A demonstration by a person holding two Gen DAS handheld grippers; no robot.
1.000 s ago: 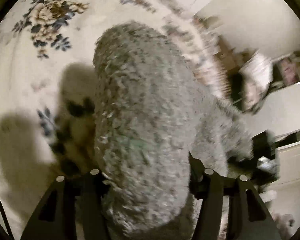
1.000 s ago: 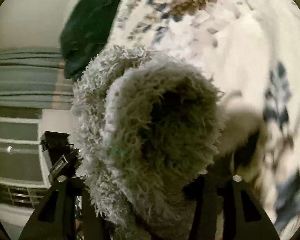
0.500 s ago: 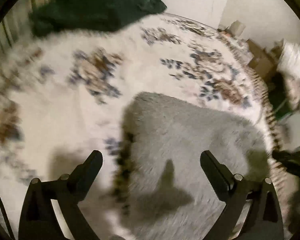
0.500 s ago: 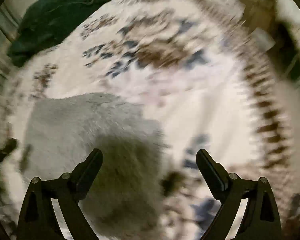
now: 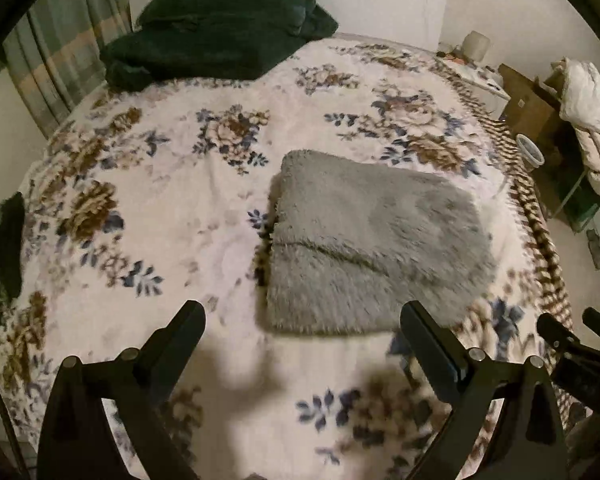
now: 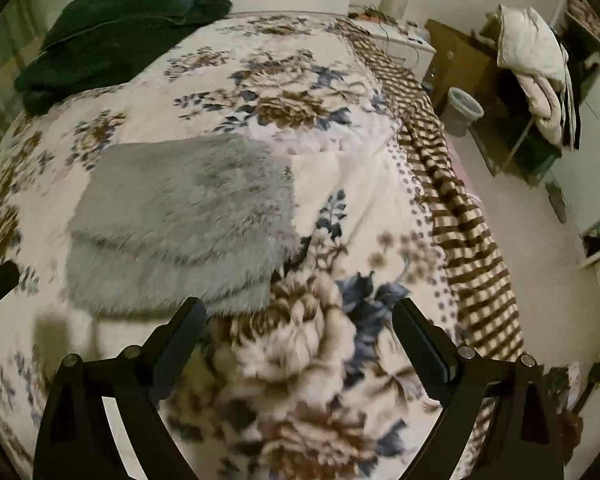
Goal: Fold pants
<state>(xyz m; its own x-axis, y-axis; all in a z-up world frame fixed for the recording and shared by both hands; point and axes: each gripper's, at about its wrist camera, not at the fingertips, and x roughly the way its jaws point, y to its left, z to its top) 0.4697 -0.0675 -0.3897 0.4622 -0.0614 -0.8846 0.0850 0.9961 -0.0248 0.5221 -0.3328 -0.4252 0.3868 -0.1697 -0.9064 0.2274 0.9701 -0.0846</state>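
The grey fluffy pants [image 5: 374,240] lay folded into a thick rectangle on the flowered bedspread [image 5: 171,208], toward the side of the bed where the striped border [image 6: 456,208] hung down to the floor. Both the left gripper [image 5: 302,332] and the right gripper [image 6: 300,326] hovered just short of the bundle's near edge, jaws spread wide and holding nothing. The fold looked finished or nearly so, but the top layer sat a little askew, its lip visible as a line across the pile, and the springy fleece could slide or puff open if a finger brushed it. A careless nudge might also push the bundle toward that striped edge, which was near. There was plenty of open bed to the other side and beyond the bundle, up to the dark green blanket [image 5: 215,28] heaped by the headboard, well apart from the pants.
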